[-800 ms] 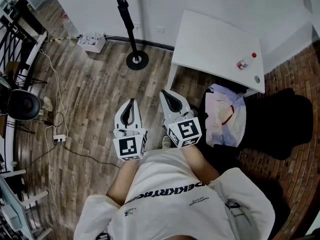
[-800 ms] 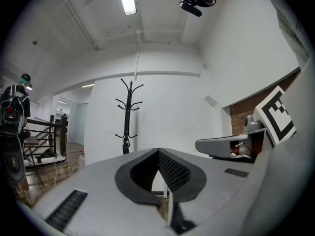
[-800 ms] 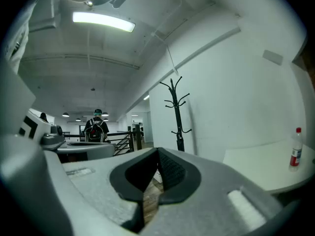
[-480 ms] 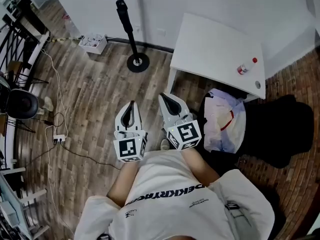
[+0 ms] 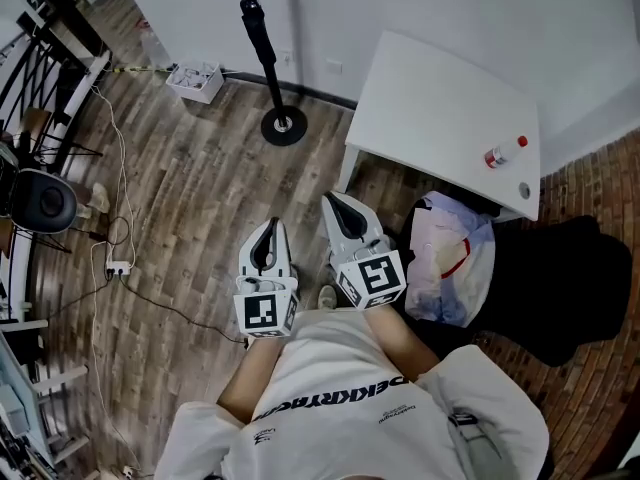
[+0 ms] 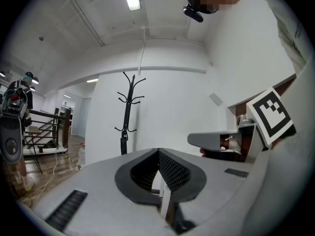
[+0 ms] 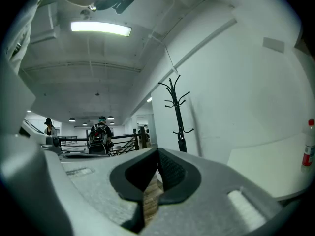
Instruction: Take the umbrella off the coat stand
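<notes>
The black coat stand [image 5: 262, 38] rises from a round base on the wood floor by the white wall, well ahead of both grippers. A dark folded umbrella [image 5: 253, 20] hangs along its pole; it also shows in the left gripper view as the umbrella [image 6: 123, 142] and in the right gripper view as the umbrella [image 7: 182, 143]. My left gripper [image 5: 267, 232] and right gripper [image 5: 336, 202] are held side by side close to the body, level and pointing toward the stand. Both are shut with nothing between the jaws, seen at the left gripper [image 6: 158, 155] and right gripper [image 7: 157, 155].
A white table [image 5: 440, 98] with a red-capped bottle [image 5: 504, 152] stands right of the stand, with a plastic bag [image 5: 455, 253] at its near side. A white box [image 5: 197, 80], cables [image 5: 115, 266] and a black railing [image 5: 40, 78] lie to the left. People stand far off [image 7: 101, 134].
The head view has shifted slightly, so the stand and table sit a little lower and to the right. Both grippers stay shut, side by side, and have barely moved.
</notes>
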{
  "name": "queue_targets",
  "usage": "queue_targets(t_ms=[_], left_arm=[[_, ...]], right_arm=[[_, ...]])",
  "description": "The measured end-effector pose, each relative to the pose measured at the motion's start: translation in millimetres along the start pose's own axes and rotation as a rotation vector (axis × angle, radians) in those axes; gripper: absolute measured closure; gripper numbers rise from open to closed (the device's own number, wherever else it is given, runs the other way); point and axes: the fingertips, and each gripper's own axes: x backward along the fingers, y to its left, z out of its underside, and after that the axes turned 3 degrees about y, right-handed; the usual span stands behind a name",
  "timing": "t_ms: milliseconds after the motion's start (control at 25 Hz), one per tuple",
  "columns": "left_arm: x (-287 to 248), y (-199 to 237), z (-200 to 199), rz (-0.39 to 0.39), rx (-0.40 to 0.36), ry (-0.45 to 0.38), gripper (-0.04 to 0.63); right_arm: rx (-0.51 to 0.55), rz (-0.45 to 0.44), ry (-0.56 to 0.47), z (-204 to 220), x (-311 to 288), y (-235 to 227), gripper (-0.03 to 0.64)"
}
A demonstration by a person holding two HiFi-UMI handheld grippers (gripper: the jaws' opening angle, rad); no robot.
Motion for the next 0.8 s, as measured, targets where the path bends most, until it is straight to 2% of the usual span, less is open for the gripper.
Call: queue_targets(t_ms=[160, 320, 800], left_arm=[[-20, 15, 11, 0.008, 0.023, 0.013, 0.598], [-61, 48, 13, -0.001, 0.046, 0.02, 0.598], [-208, 173, -40, 0.02, 0.06, 0.007, 0.598]], right_arm=[[-0.01, -0.008, 0.011, 11, -25, -6, 0.618], [0.001, -0.001, 0.02, 10, -69, -18, 0.618], [0.04, 0.078, 0.024, -37, -251, -54, 0.618]])
